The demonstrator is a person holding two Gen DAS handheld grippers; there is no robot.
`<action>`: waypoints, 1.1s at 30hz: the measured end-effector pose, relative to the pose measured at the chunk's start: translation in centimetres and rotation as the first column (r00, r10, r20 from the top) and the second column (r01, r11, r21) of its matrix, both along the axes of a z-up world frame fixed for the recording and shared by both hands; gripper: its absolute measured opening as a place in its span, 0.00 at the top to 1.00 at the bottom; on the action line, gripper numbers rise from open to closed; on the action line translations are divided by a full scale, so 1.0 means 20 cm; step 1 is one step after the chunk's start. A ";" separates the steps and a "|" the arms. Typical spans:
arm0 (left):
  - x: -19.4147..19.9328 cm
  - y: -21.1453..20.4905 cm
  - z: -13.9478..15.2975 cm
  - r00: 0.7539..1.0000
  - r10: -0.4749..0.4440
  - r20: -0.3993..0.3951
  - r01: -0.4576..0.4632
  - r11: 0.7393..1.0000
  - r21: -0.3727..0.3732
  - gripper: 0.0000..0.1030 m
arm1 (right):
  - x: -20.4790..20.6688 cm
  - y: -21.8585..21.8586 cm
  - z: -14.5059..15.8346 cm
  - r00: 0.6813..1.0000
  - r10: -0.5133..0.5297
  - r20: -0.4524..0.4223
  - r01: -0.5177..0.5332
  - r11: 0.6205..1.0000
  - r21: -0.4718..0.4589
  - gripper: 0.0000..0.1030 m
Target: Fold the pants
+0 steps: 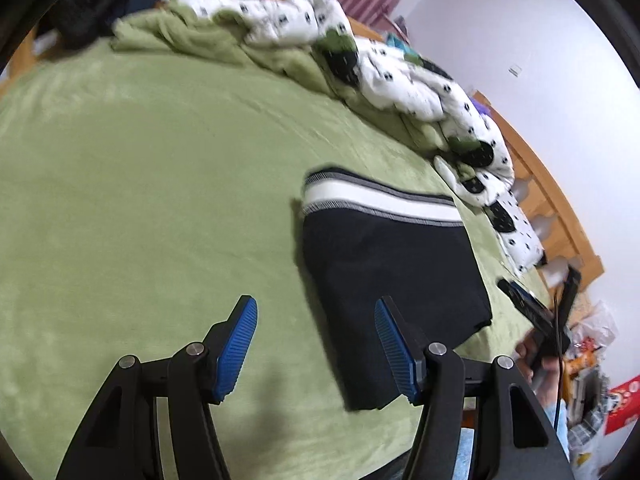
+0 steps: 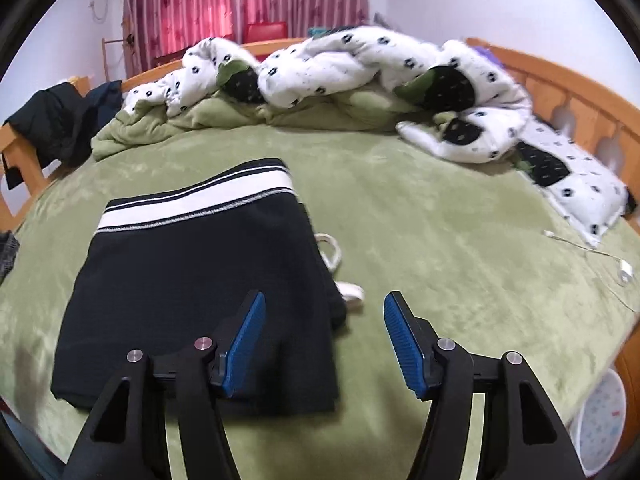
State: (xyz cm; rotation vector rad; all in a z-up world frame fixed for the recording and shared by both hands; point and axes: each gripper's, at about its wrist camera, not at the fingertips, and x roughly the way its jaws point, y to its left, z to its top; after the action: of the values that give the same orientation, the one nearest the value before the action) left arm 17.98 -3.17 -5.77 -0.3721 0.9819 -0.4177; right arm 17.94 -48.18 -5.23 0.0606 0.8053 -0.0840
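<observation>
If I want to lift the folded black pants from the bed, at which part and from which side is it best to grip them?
Probably the near folded edge of the pants, approached from the front of the bed. That edge is a thick straight stack facing both hand-held grippers, and one near corner sits close to each. The striped waistband lies on the far side.
</observation>
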 end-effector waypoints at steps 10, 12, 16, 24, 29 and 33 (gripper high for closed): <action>0.38 -0.31 -0.47 0.981 -0.099 -0.167 0.073 0.986 -0.153 0.43 | 0.45 -0.03 -0.31 0.981 0.087 -0.171 -0.066 0.990 0.126 0.35; 0.44 -0.36 -0.57 0.974 -0.115 -0.195 0.080 0.980 -0.180 0.43 | 0.49 -0.05 -0.34 0.974 0.122 -0.193 -0.096 0.986 0.138 0.35; 0.52 -0.42 -0.65 0.973 -0.155 -0.170 0.102 0.953 -0.286 0.38 | 0.54 -0.06 -0.39 0.966 0.158 -0.206 -0.130 0.981 0.142 0.28; 0.56 -0.44 -0.62 0.971 -0.144 -0.190 0.069 0.932 -0.355 0.76 | 0.61 -0.07 -0.47 0.917 0.275 -0.290 -0.174 0.928 0.329 0.30; 0.52 -0.37 -0.45 0.979 -0.154 -0.131 0.097 0.926 -0.365 0.80 | 0.51 -0.01 -0.30 0.932 0.244 -0.268 -0.141 0.925 0.353 0.66; 0.48 -0.14 -0.34 0.988 -0.114 -0.102 0.067 0.923 -0.379 0.80 | 0.40 0.22 -0.18 0.941 0.266 -0.207 -0.174 0.910 0.377 0.73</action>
State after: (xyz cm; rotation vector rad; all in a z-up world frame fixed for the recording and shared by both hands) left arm 27.56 -6.06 -12.54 -0.7073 1.0407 -0.6781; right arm 26.02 -43.77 -8.82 0.3038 1.0739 0.2780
